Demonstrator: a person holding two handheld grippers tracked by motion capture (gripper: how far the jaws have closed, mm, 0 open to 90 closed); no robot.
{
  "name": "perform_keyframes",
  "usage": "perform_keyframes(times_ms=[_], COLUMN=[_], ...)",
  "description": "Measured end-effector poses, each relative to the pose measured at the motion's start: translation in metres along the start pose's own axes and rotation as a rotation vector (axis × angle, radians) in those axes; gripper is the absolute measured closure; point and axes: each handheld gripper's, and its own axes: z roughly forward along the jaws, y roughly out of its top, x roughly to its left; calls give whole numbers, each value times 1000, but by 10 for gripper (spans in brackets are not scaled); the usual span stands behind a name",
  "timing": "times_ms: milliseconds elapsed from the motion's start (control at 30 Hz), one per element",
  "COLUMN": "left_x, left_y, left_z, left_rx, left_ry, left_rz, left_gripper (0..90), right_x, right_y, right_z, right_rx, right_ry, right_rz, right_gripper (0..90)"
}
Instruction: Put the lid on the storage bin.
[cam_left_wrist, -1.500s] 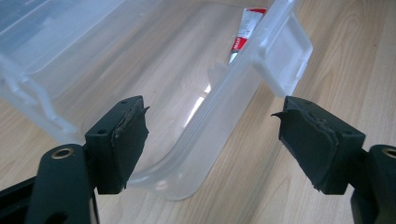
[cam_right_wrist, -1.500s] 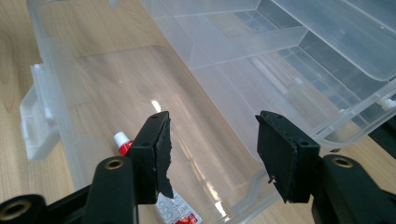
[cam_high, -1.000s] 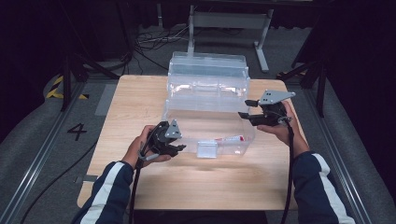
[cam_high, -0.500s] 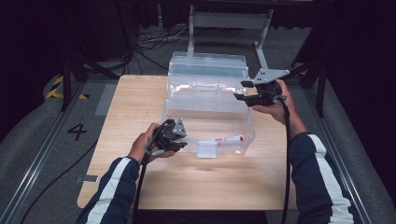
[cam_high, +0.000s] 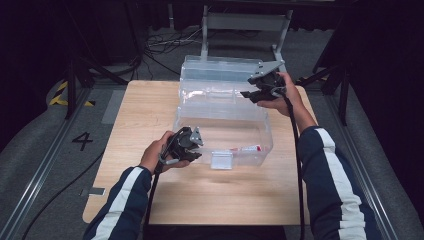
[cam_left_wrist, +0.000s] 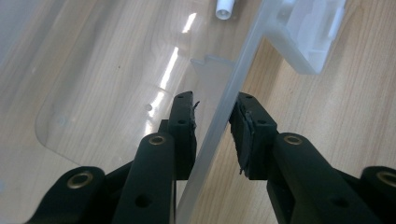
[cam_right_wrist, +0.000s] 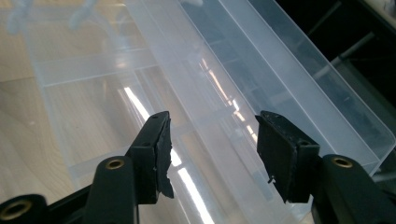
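Observation:
A clear plastic box (cam_high: 265, 131) stands open on the wooden table (cam_high: 150, 110), its lid (cam_high: 220, 70) upright at the back. A red and white tube (cam_high: 245, 148) lies inside near the front wall, and its white end (cam_left_wrist: 226, 7) shows in the left gripper view. My left gripper (cam_high: 197, 145) is at the box's front left. Its jaws have just been closing and now hold the clear front wall (cam_left_wrist: 233, 84) between the pads of the left gripper (cam_left_wrist: 215, 109). My right gripper (cam_high: 245, 92) hovers open at the lid's right end, and in its own view the right gripper (cam_right_wrist: 212, 135) has only the lid (cam_right_wrist: 280, 70) beyond it.
A clear latch (cam_high: 221, 160) hangs on the box's front wall, and the latch (cam_left_wrist: 310, 32) lies just right of the left gripper. Bare tabletop lies left of and in front of the box. Metal stand legs (cam_high: 245, 22) and cables are on the floor behind the table.
My right gripper has risen and moved back from the box's right side to the right end of the lid. The left hand has stayed at the front wall.

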Motion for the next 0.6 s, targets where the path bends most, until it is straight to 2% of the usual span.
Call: perform_keyframes(times_ms=[133, 167, 267, 400, 433, 500, 600], left_x=[0, 0, -1, 0, 0, 0, 0], left_y=[1, 1, 2, 3, 3, 3, 3], left_z=[1, 2, 4, 4, 4, 4, 4], left_rx=[9, 15, 35, 40, 40, 41, 48], left_ry=[1, 3, 8, 7, 6, 4, 3], left_rz=[9, 4, 12, 17, 18, 18, 18], left_gripper=[704, 701, 690, 692, 694, 696, 700], right_x=[-4, -5, -9, -12, -13, -12, -8], right_y=[3, 4, 4, 5, 5, 6, 11], right_z=[8, 9, 16, 20, 22, 25, 26], right_rx=[29, 37, 53, 75, 85, 103, 117], right_ry=[3, 2, 25, 30, 51, 75, 83], right_rz=[6, -8, 10, 13, 12, 4, -36], right_gripper=[465, 475, 509, 540, 558, 613, 683])
